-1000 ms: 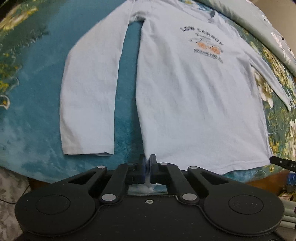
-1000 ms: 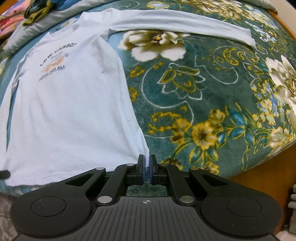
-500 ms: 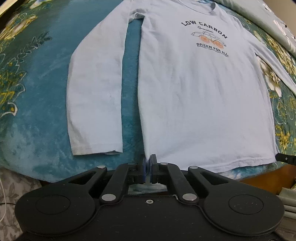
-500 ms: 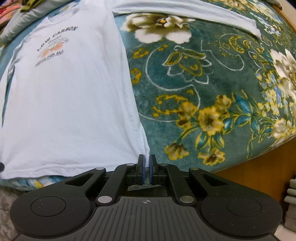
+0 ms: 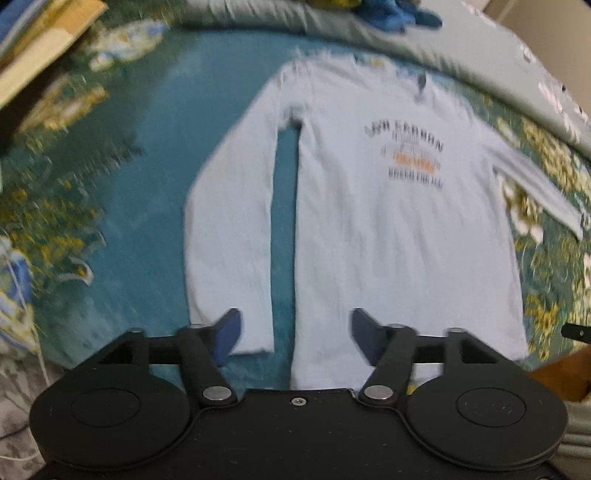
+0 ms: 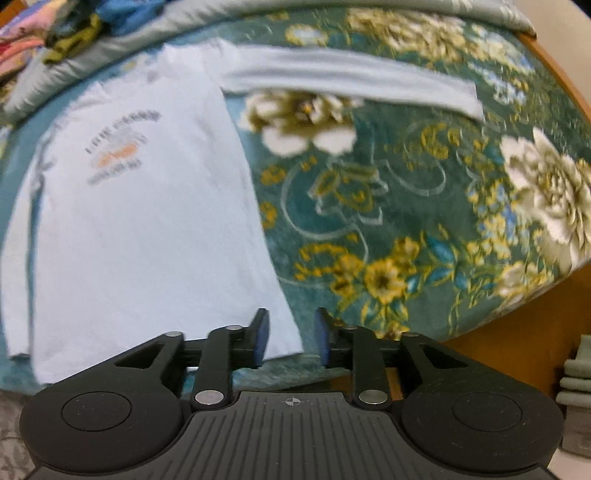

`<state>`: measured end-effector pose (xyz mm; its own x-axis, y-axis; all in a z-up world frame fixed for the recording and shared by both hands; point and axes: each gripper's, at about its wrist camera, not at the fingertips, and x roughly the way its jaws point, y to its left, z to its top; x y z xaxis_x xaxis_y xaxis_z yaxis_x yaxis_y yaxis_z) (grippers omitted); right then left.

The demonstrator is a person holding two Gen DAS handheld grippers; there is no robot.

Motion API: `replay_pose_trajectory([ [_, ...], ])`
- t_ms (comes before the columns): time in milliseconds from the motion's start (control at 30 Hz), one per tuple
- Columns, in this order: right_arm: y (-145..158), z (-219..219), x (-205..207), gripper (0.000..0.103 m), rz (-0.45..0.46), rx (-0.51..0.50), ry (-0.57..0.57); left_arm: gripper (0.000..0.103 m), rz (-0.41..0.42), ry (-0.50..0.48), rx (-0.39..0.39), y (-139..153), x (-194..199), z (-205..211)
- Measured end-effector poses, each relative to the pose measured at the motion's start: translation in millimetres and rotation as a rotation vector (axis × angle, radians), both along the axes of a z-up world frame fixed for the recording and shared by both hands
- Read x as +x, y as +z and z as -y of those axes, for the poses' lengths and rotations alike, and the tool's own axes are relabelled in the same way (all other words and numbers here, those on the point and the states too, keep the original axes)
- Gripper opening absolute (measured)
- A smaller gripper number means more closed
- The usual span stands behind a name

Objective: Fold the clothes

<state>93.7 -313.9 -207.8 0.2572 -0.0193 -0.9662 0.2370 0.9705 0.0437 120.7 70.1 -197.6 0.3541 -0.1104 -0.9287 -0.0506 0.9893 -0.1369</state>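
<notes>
A pale blue long-sleeved shirt (image 5: 388, 236) with a dark and orange chest print lies flat, face up, on a teal floral bedspread (image 5: 140, 177). One sleeve (image 5: 229, 229) lies straight beside the body. The other sleeve (image 6: 351, 79) stretches out sideways. My left gripper (image 5: 295, 334) is open and empty over the hem's left corner. My right gripper (image 6: 290, 338) is open and empty at the hem's right corner, with the cloth lying loose between the fingers. The shirt also shows in the right wrist view (image 6: 140, 221). Both views are blurred.
A grey-green quilt (image 5: 461, 51) lies along the far side with crumpled blue and yellow clothes (image 6: 77, 26) on it. The bed's wooden edge (image 6: 524, 332) runs at the near right. Folded grey items (image 6: 576, 384) stack at the far right.
Both grippers were shut on the shirt's hem corners; they have opened, let the hem go and drawn back, so more of the bed shows.
</notes>
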Motion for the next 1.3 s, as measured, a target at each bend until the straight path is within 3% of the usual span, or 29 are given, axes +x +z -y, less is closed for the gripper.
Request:
replay_pose_trajectory([
  [133,29.8,-19.8,3.7,0.054,0.064,0.024,0.061,0.081,0.077,-0.002,0.032,22.4,0.9,0.0],
  [200,42.5,-30.9,8.6,0.075,0.104,0.031,0.104,0.083,0.107,-0.007,0.058,30.4,0.8,-0.7],
  [433,73.1,-55.4,39.8,0.087,0.224,0.035,0.276,0.085,0.134,0.078,0.123,29.7,-4.6,-12.2],
  [500,76.2,-58.0,56.1,0.102,0.242,0.025,0.325,0.085,0.137,0.094,0.161,25.0,-7.7,-12.7],
  [767,65.2,-64.4,100.0,0.103,0.24,0.039,0.486,0.086,0.06,0.079,0.285,-22.1,-7.7,10.3],
  [967,44.2,-64.5,121.2,0.103,0.208,0.038,0.521,0.085,0.061,-0.059,0.362,-52.4,-2.2,38.5],
  [1167,45.1,-66.7,120.8,0.103,0.186,0.045,0.576,0.059,-0.002,-0.074,0.328,-86.2,9.6,33.5],
  [1300,38.7,-64.3,120.0,0.103,0.142,0.004,0.524,0.058,-0.039,-0.108,0.294,-104.4,14.0,26.6],
])
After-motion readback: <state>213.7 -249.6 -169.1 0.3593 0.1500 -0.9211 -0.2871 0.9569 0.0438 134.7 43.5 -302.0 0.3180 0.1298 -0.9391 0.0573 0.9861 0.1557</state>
